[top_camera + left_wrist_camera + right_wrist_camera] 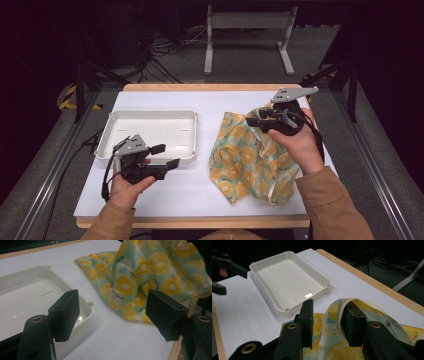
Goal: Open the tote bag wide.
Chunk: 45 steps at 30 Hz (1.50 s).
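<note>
Fabric is what I am handling: a lemon-print cloth bag [250, 160] lying crumpled on the right half of the white table [170, 190], just beside the white tray [150, 114] but apart from it.

1. Handling. I judge the bag light, soft and wholly limp. It will sag and fold wherever it is unsupported, so a single grip lifts one corner and lets the rest trail. The weave looks matte, so slipping is unlikely once the pads bite. Nothing about it looks fragile.

2. Right gripper [329, 322]. My jaws stand partly apart at the bag's far upper end, with the pale hem of the bag's mouth [334, 312] standing between them. The right gripper view shows a gap on the left side of the fabric, so I read this as not clamped.

3. Left gripper [112, 315]. My jaws stand wide with nothing between them, held above the table near the tray's near right corner and pointing toward the bag's near edge.

4. Where to take hold. The stitched hem at the mouth is the best place: doubled cloth, thicker and firmer than the body. I would pinch the hem at two well-separated points, one per gripper, to keep the opening spread.

5. Risk. Catching both layers at once would pin the mouth closed.
</note>
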Tool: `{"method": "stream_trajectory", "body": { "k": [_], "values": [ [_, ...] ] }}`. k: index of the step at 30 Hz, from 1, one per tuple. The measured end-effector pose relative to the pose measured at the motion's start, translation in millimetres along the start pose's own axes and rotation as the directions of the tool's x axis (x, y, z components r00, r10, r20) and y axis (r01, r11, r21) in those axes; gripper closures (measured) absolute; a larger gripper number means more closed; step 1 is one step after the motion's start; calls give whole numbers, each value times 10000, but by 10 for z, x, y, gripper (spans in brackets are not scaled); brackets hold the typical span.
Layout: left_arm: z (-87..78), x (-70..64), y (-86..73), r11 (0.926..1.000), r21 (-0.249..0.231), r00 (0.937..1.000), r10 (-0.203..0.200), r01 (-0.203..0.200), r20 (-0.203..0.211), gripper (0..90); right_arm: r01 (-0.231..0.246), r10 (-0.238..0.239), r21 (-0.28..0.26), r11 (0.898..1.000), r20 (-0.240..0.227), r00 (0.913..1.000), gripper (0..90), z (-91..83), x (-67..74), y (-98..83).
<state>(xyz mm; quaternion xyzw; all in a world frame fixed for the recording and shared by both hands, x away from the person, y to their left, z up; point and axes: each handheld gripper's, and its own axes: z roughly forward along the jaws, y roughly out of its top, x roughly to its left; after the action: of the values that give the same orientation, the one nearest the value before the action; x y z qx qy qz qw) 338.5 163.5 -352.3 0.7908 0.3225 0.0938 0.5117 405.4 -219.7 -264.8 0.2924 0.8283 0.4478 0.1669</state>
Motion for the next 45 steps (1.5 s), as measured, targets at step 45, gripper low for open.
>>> {"method": "stream_trajectory", "body": {
  "k": [45],
  "values": [
    [1324,-1176,571,9976,464,9783,408,-512,2031,266,210,-208,-353,9992,53,9998,651,-33,37,6]
  ]
}}
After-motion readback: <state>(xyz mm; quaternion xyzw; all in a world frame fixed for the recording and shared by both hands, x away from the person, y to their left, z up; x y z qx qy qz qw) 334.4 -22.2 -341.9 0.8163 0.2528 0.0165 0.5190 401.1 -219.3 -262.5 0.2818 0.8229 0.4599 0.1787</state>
